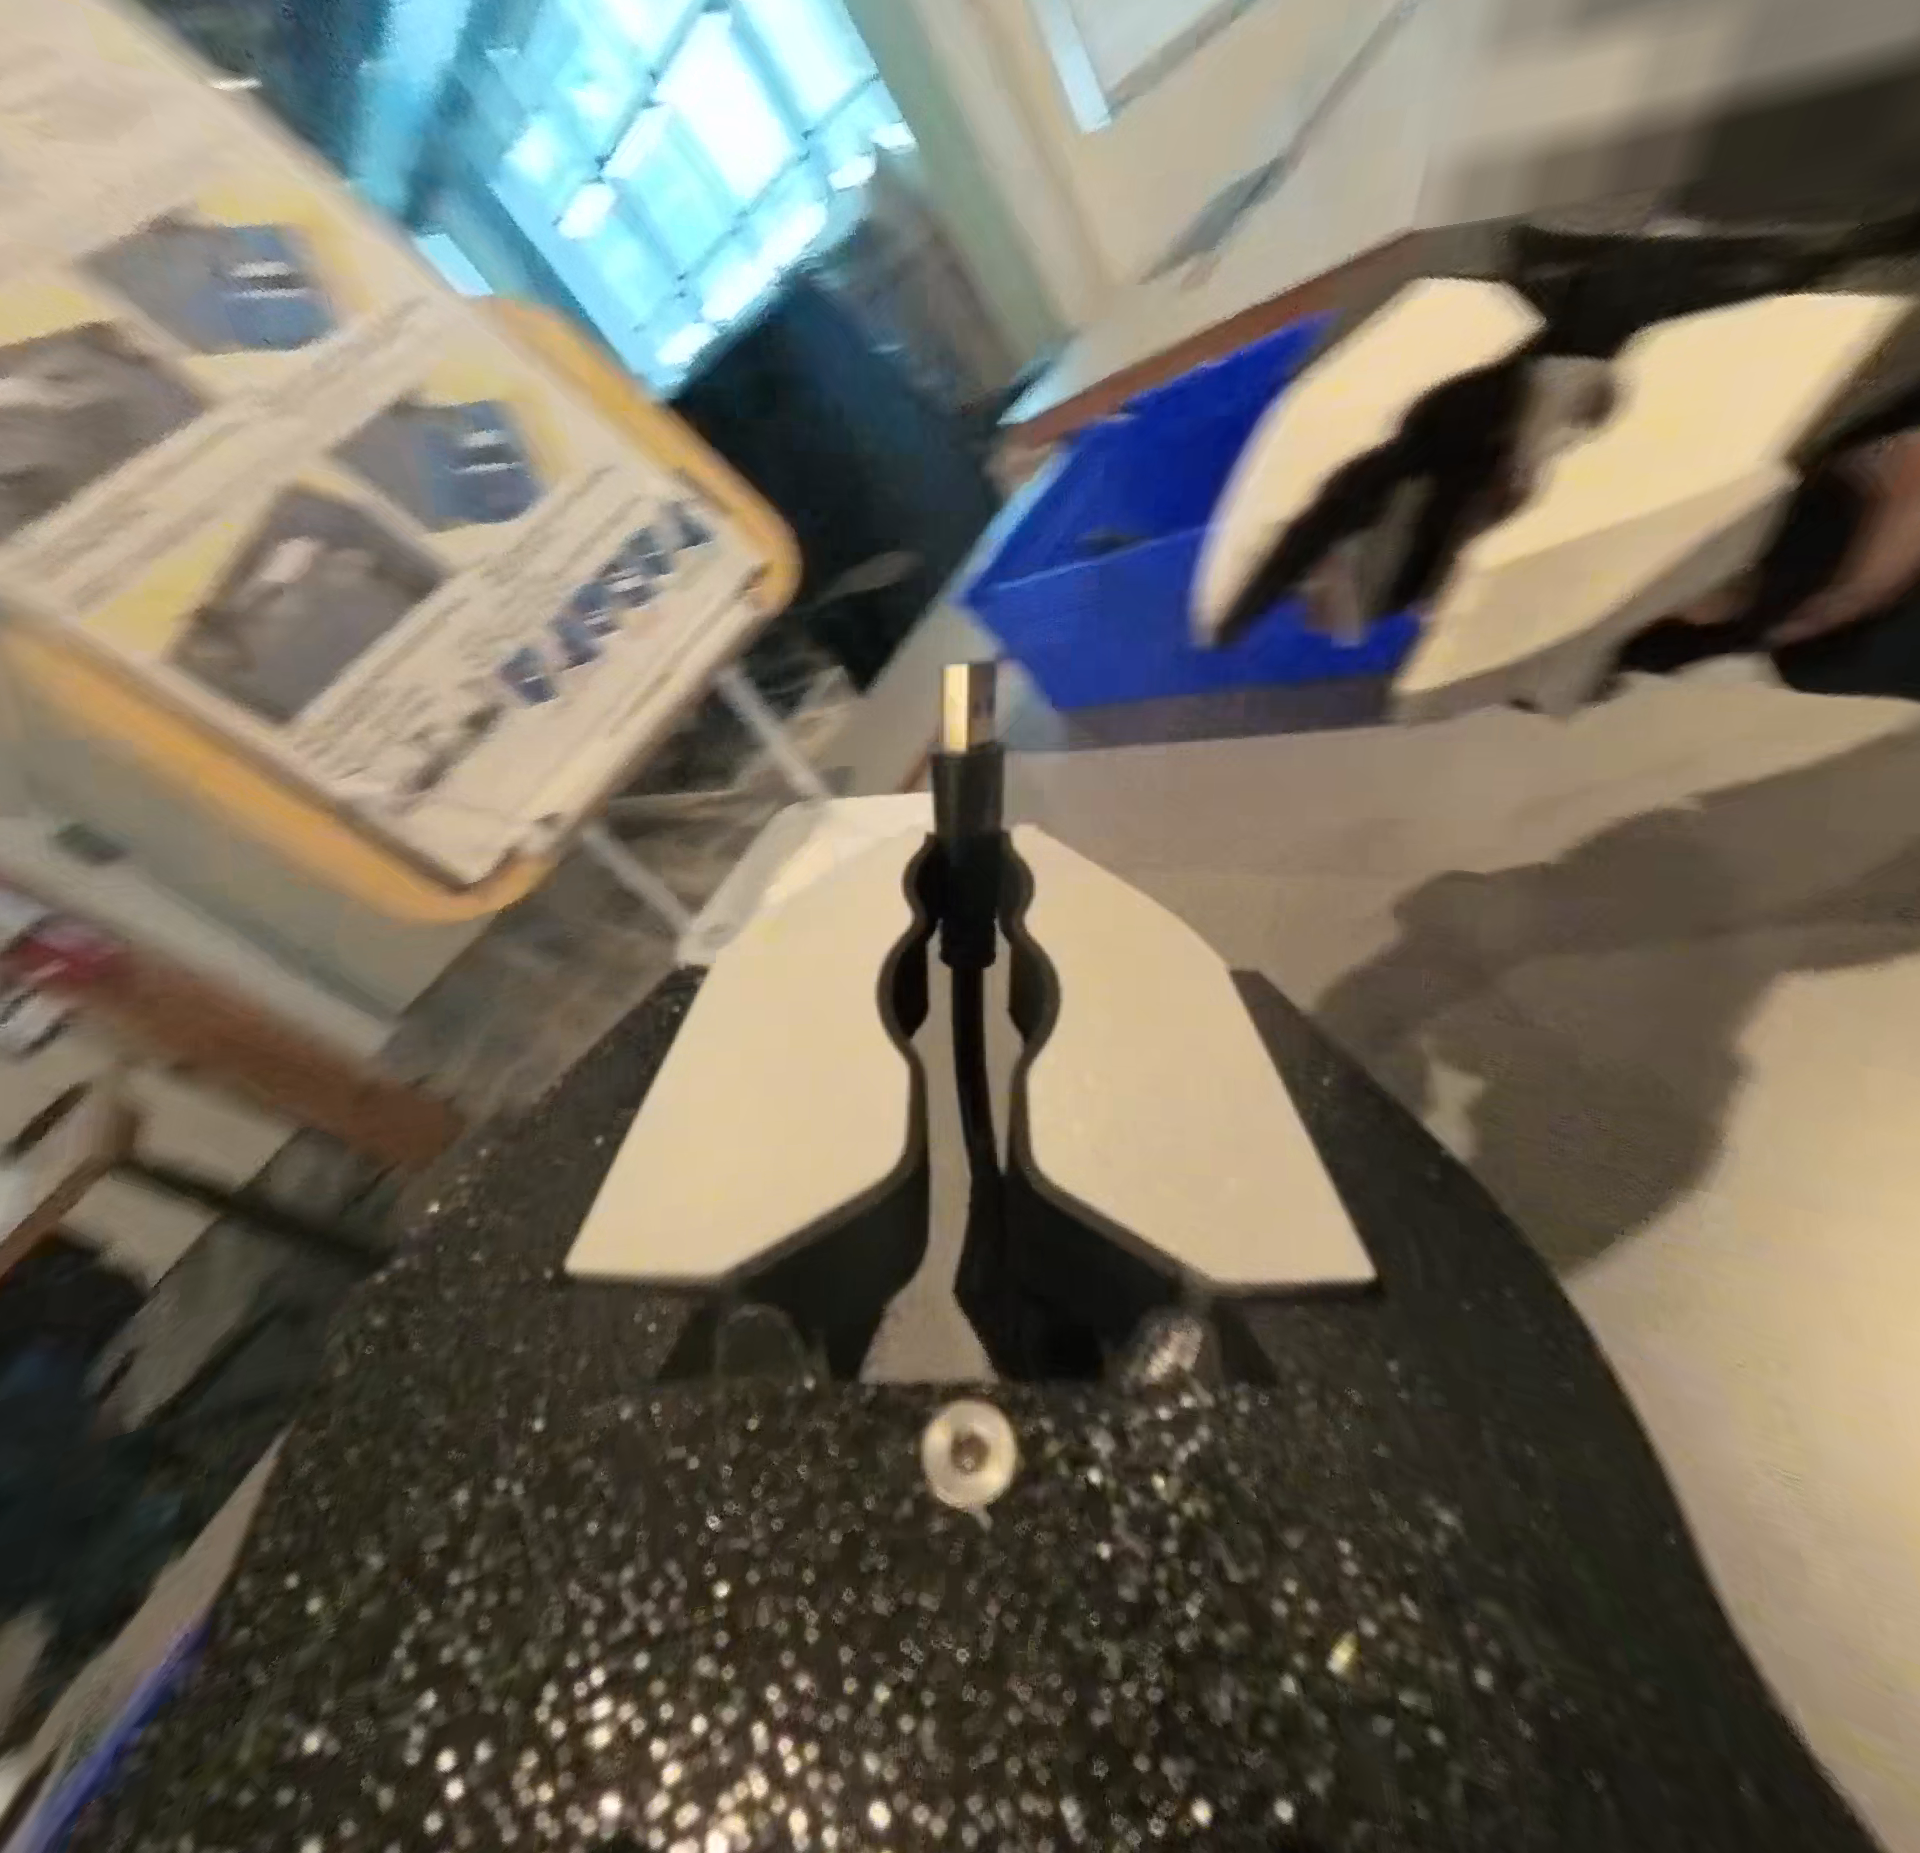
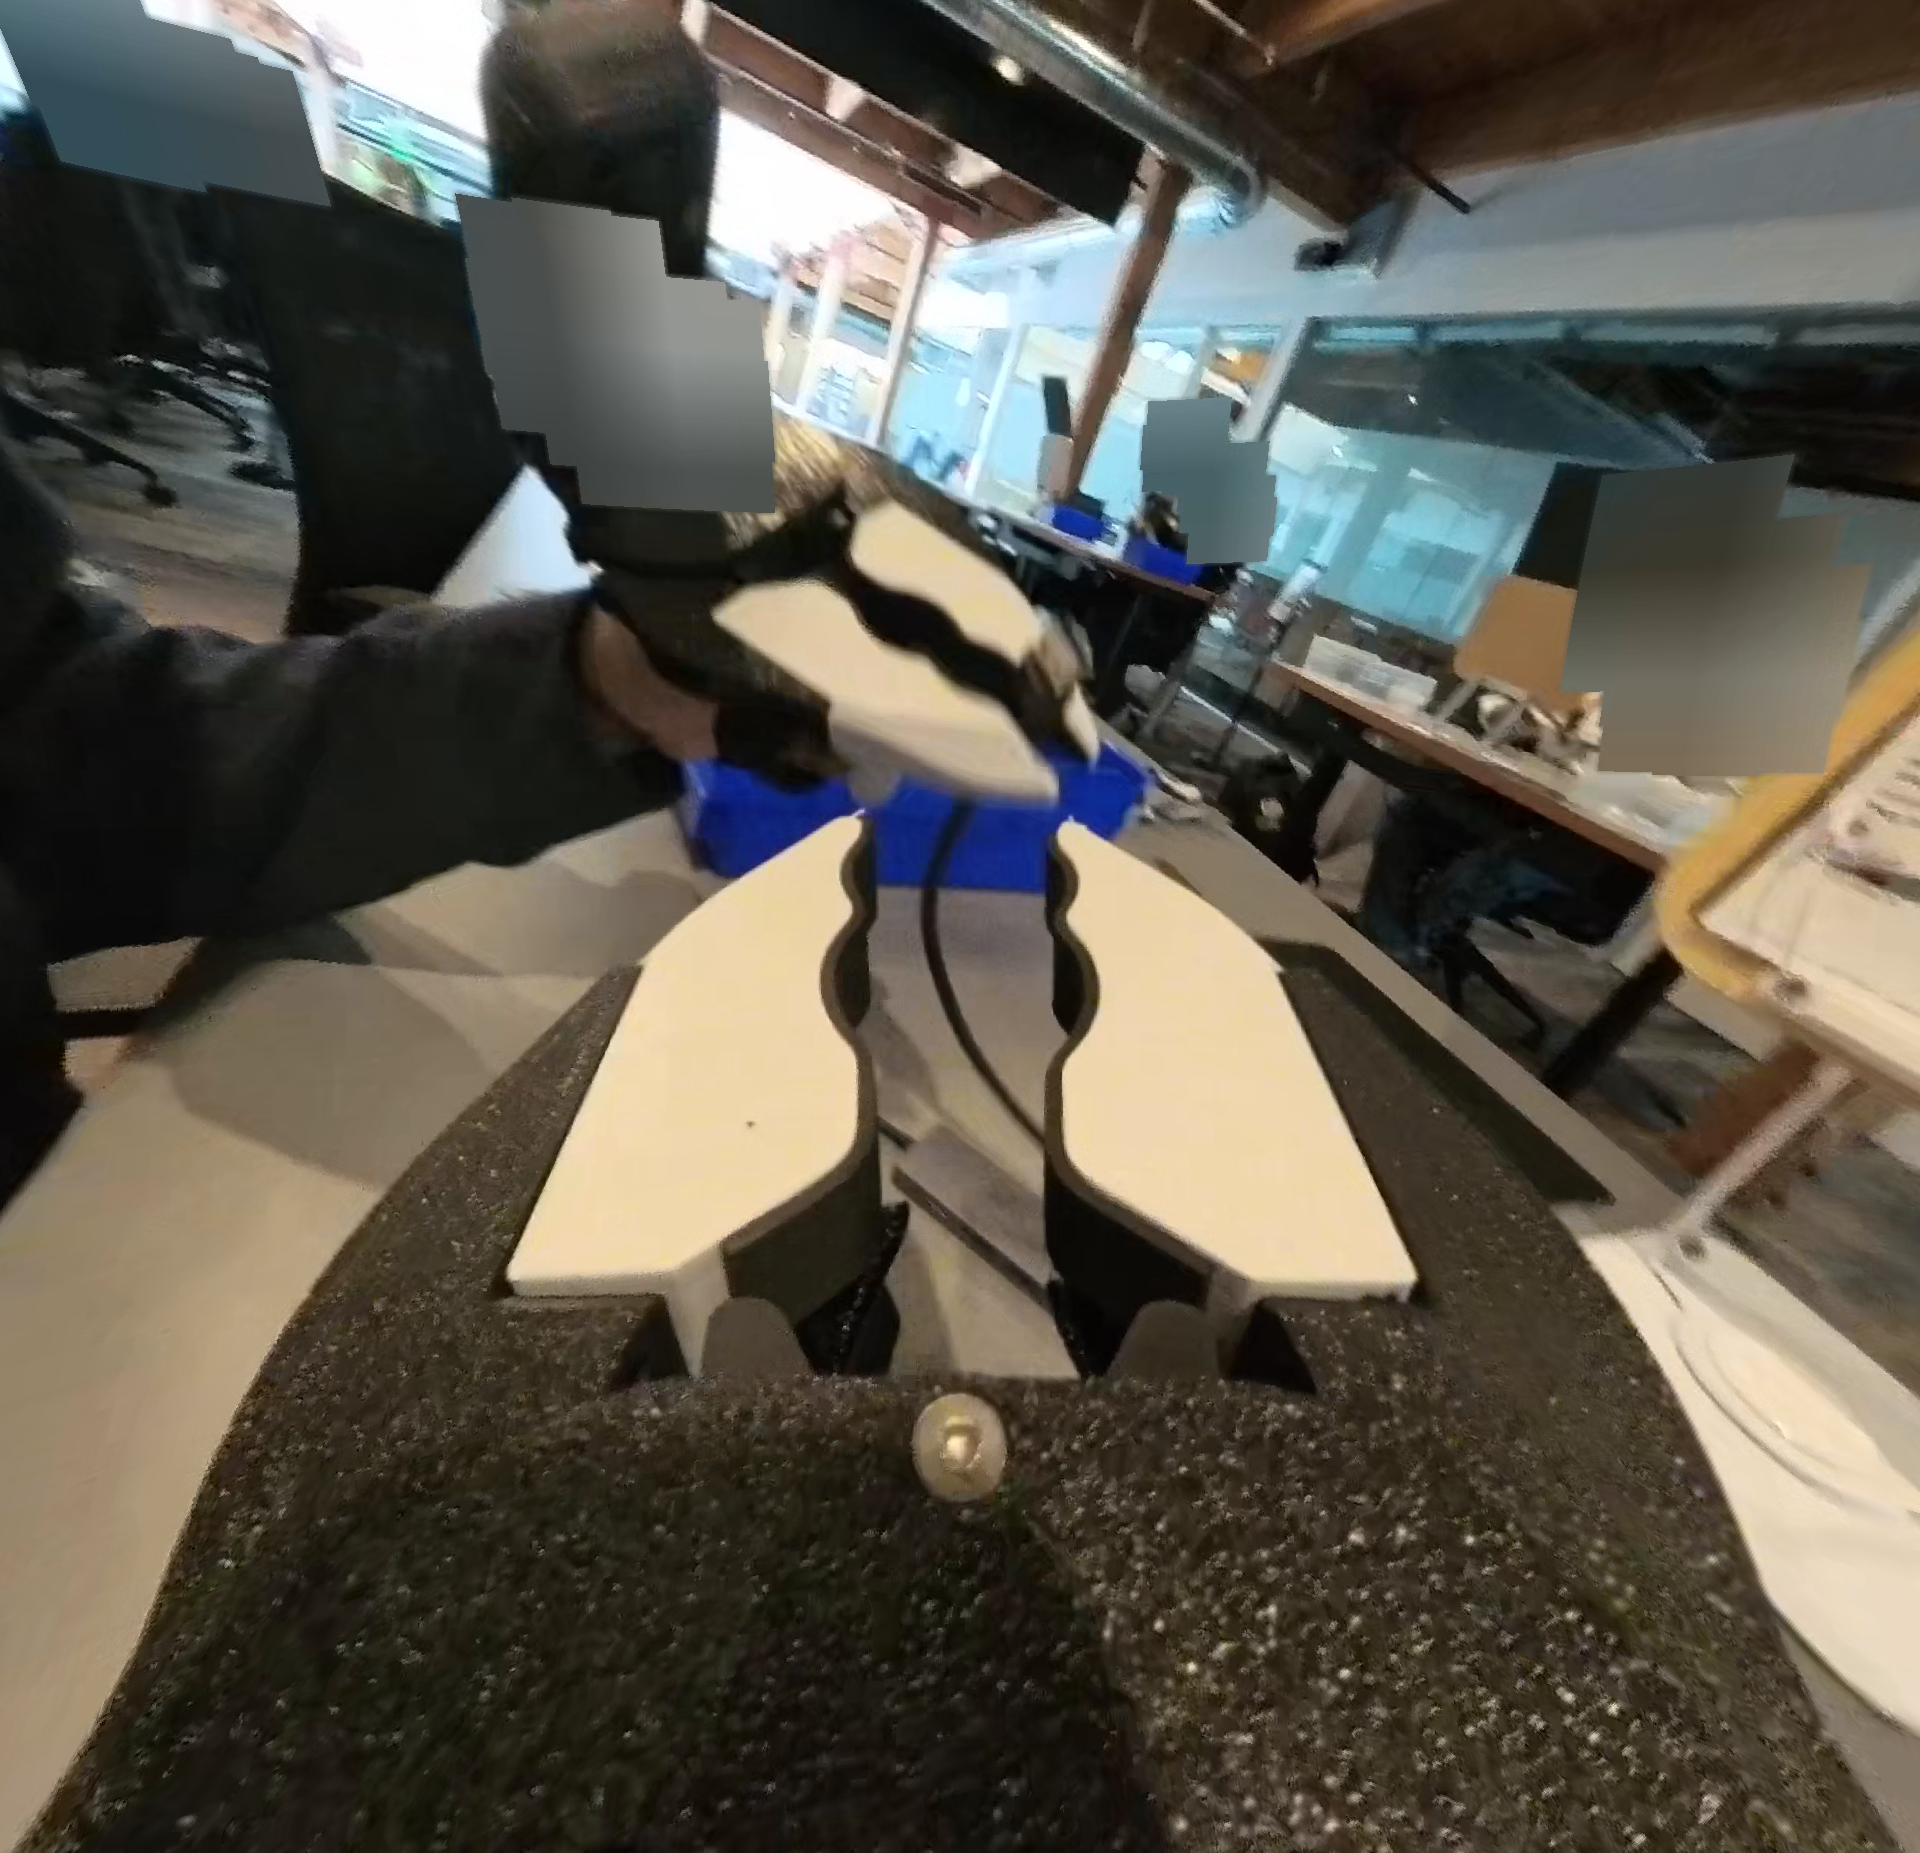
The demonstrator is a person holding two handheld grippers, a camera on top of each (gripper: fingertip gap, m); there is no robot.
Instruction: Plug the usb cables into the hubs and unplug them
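My left gripper is shut on a black USB cable, held above the grey table. The cable's silver plug sticks out forward past the fingertips. The right gripper shows blurred at the upper right, apart from the plug. In the right wrist view my right gripper is open and holds nothing. The left gripper, held by a hand in a dark sleeve, hovers just beyond it. The cable hangs down in the gap between my right fingers. No hub shows clearly.
A blue bin stands on the table behind both grippers and also shows in the left wrist view. A yellow-framed printed board stands at the left. Other long tables stand beyond.
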